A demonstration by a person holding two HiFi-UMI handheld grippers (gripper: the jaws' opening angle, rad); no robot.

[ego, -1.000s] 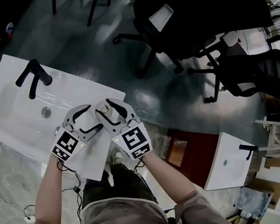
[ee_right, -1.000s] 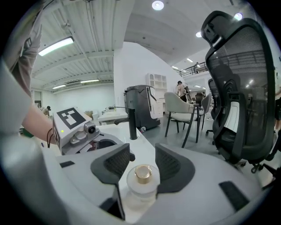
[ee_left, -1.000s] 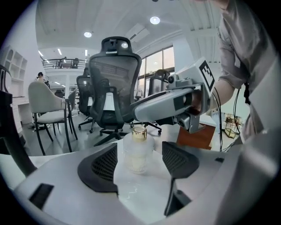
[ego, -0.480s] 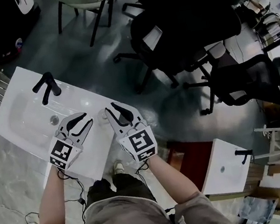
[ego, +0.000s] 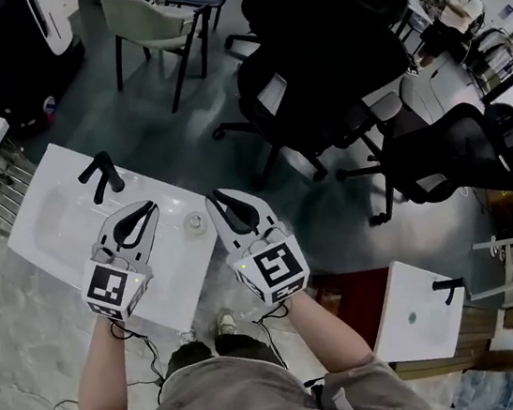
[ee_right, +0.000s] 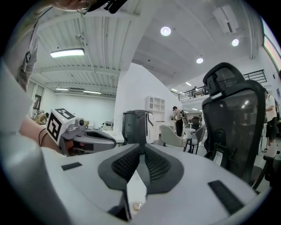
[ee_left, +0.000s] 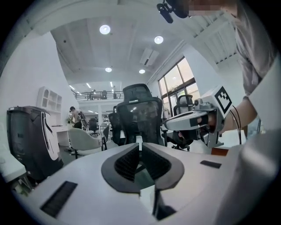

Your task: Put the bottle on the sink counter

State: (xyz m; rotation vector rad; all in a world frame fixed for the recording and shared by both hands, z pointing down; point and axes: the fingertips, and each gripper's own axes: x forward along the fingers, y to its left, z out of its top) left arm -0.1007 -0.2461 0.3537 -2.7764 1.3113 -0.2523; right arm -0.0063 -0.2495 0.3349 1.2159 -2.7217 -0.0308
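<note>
The bottle (ego: 195, 222) shows from above as a small pale round top. It stands free on the white sink counter (ego: 177, 277), near the counter's right edge. My left gripper (ego: 148, 206) is to its left, shut and empty. My right gripper (ego: 213, 197) is just to the bottle's right; its jaws are closing with nothing between them. In the left gripper view the left gripper (ee_left: 139, 140) points out at the room, with the right gripper (ee_left: 193, 121) beside it. The right gripper view shows the right gripper (ee_right: 141, 144) with tips together. The bottle is hidden in both gripper views.
A black faucet (ego: 101, 176) stands behind the basin (ego: 55, 218) at the counter's left. Black office chairs (ego: 314, 77) and a beige chair (ego: 141, 21) stand on the dark floor beyond. A second white sink unit (ego: 414, 314) lies at lower right.
Both grippers' jaws were open round the bottle; now they have drawn apart from it and closed. The bottle stands alone on the counter. The head view has tilted up.
</note>
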